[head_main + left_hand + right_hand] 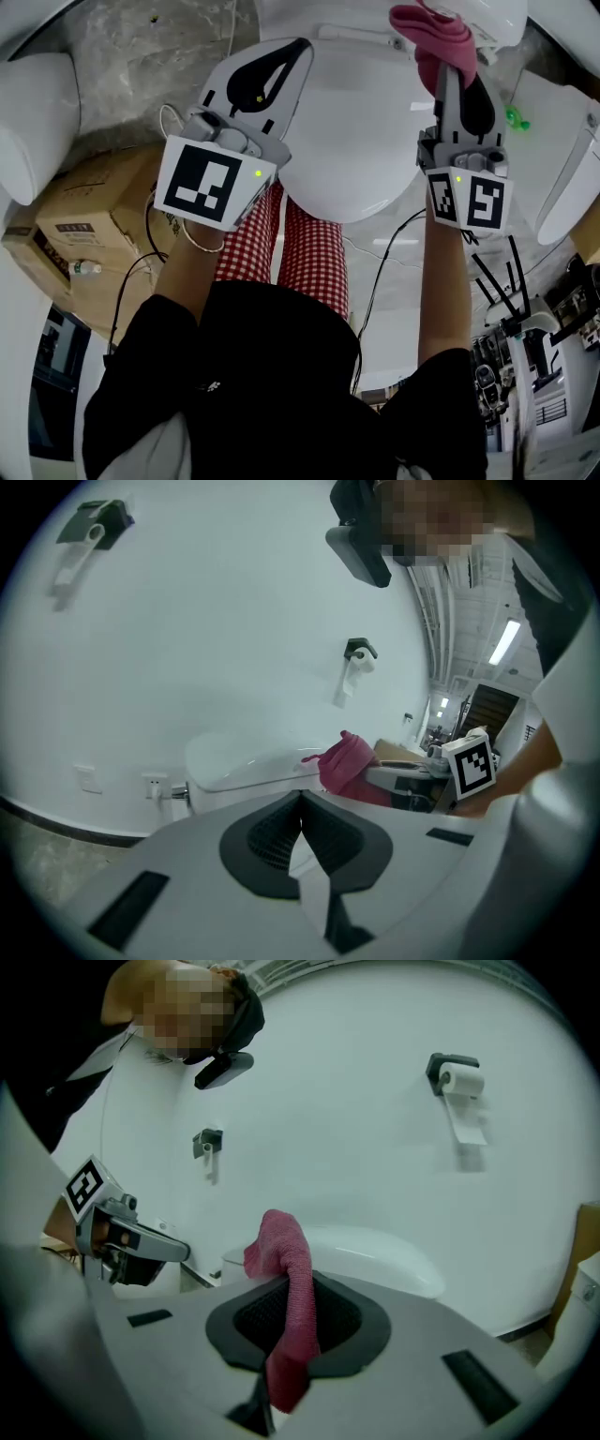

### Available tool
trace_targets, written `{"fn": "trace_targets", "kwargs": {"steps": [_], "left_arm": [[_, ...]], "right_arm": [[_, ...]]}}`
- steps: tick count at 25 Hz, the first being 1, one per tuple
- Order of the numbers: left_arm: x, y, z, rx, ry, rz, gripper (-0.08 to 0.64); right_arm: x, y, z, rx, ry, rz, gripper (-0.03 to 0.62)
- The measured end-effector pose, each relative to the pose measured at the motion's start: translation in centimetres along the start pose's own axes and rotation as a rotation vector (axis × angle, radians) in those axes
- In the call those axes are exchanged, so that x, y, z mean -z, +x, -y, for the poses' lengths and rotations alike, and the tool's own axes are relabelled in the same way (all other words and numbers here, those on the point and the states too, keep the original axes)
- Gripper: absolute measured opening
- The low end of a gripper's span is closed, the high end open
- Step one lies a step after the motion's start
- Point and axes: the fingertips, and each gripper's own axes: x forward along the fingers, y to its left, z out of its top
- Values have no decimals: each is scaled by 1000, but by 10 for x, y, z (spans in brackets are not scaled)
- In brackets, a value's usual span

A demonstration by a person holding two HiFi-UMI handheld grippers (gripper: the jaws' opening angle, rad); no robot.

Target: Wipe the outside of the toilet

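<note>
We can read no words, brand names or numbers anywhere. The nearest thing to print is a dark label (80, 228) on the side of the cardboard box (103, 192) at the left, and its lines are too small for us to make out. The cube on the left gripper (300, 47) bears a black-and-white square marker (204, 183), and the cube on the right gripper (450, 80) bears two such markers (473, 202). These are block patterns only, with no letters or digits.
</note>
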Motion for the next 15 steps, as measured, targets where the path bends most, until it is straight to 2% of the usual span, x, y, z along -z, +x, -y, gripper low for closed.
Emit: {"fn": "trace_targets", "kwargs": {"steps": [3, 8, 12, 15], "left_arm": [[0, -10, -11, -13, -22, 10, 9], [-1, -25, -34, -63, -52, 37, 9], [7, -39, -55, -100, -78, 35, 9], [13, -47, -68, -122, -99, 30, 9]], "right_arm": [[7, 22, -43, -108, -8, -28, 55], [19, 60, -102, -260, -76, -69, 54], [46, 86, -135, -348, -134, -160, 54], [68, 101, -150, -383, -158, -229, 55]]}}
